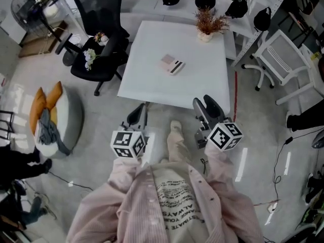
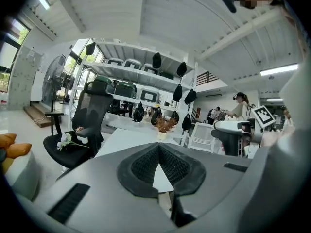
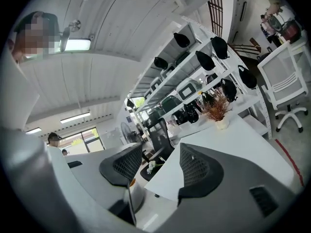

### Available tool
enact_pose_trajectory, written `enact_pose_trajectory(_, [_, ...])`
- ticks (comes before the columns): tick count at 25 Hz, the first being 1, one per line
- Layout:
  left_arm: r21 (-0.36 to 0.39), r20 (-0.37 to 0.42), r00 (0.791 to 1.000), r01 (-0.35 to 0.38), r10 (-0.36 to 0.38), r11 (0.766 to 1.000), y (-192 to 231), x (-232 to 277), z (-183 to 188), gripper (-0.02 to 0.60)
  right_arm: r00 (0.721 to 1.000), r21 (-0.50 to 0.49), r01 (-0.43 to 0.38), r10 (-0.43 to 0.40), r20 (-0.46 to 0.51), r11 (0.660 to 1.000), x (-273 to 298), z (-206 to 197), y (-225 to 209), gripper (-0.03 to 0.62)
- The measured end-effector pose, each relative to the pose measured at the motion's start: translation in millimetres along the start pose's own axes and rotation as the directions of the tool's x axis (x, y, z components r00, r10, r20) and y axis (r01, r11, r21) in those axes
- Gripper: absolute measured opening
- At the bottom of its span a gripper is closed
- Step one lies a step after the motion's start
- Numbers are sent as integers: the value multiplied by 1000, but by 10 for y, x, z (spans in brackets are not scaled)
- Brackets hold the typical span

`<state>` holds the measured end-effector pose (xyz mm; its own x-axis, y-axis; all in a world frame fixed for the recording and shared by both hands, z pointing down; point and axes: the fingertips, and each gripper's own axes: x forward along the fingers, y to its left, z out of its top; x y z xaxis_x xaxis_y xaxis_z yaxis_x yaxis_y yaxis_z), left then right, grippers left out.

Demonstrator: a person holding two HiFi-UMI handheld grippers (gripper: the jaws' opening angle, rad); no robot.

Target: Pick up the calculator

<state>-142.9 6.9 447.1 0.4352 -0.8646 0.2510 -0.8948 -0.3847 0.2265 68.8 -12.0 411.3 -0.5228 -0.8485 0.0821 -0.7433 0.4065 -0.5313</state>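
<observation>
The calculator [image 1: 172, 64], a small pinkish-white slab with a dark strip, lies flat near the middle of the white table [image 1: 152, 85]. Both grippers hang in front of the table's near edge, well short of the calculator. My left gripper [image 1: 137, 115] is shut, its dark ribbed pads meeting at the tips [image 2: 158, 145] with nothing between them. My right gripper [image 1: 206, 106] is open, with an empty gap between its pads [image 3: 160, 157]. Neither gripper view shows the calculator; both look low across the tabletop [image 2: 127, 139] [image 3: 228, 144].
A potted dried plant [image 1: 208, 24] stands at the table's far right edge. A black office chair [image 1: 101, 44] with flowers on its seat is left of the table, a white chair [image 1: 283, 59] to the right. A cushion seat [image 1: 53, 118] and cables lie on the floor.
</observation>
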Motion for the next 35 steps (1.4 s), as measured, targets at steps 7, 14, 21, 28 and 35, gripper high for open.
enact_pose_trajectory(7, [-15, -29, 999, -37, 36, 999, 218, 635, 143, 2, 1000, 83, 4, -3, -6, 997, 638, 202, -458, 212])
enact_pose_trajectory(14, [-56, -68, 995, -79, 75, 995, 424, 1219, 202, 2, 997, 148, 22, -11, -73, 989, 1226, 283, -922, 212])
enact_pose_trajectory(21, [-99, -129, 987, -109, 96, 989, 571, 1686, 44, 2, 988, 263, 43, -3, -152, 964, 1676, 61, -1307, 212])
enact_pose_trajectory(28, [-124, -192, 975, -138, 113, 983, 711, 2078, -125, 2, 972, 310, 77, -3, -233, 948, 2052, -90, -1662, 212])
enact_pose_trajectory(35, [-141, -236, 965, -151, 115, 978, 807, 2386, -268, 2, 941, 342, 96, 26, -337, 935, 2376, -384, -1841, 212])
